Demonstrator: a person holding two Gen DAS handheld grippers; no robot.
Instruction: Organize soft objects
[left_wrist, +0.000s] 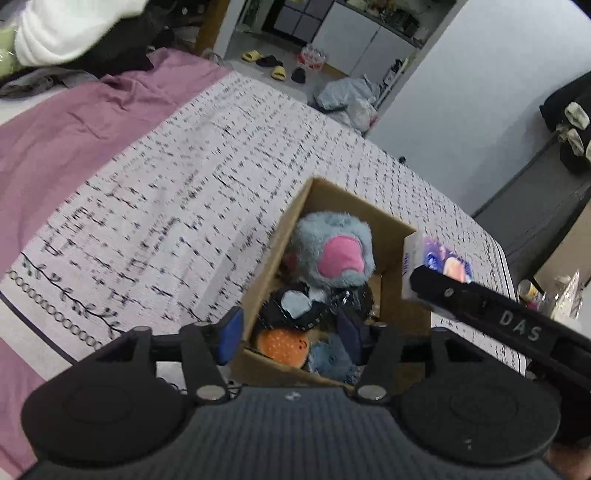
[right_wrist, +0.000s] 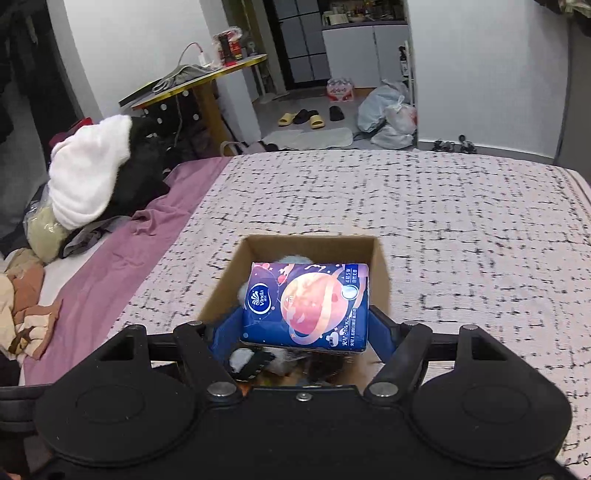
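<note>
Far left on the bed (right_wrist: 443, 206), a heap of clothes (right_wrist: 96, 177) in white and black lies on the purple sheet (right_wrist: 122, 258), well apart from everything else; whether it belongs to the tidying cannot be told.

Moving right, the left hand-held gripper (left_wrist: 291, 332) hangs over the near end of the cardboard box (left_wrist: 391, 221), its blue pads spread wide with nothing between them. Below it the box already holds a fluffy blue plush toy (left_wrist: 332, 251) with a pink patch, a dark soft item (left_wrist: 295, 306) under that, and an orange round toy (left_wrist: 282, 345) at the near wall. So several soft things look to be packed.

Further right, the right hand-held gripper (right_wrist: 304, 332) holds a tissue pack (right_wrist: 310, 306), blue with a pink planet print, clamped by its two short ends between the pads. In the left wrist view the pack sits at the box's right wall, about level with the rim; in the right wrist view it hangs over the opening, above the toys. It is not yet resting inside.

The patterned blanket around the box shows no other loose soft objects, so the pack appears to be among the last pieces. What remains, as I judge it, is to lower it onto the toys and let go.
</note>
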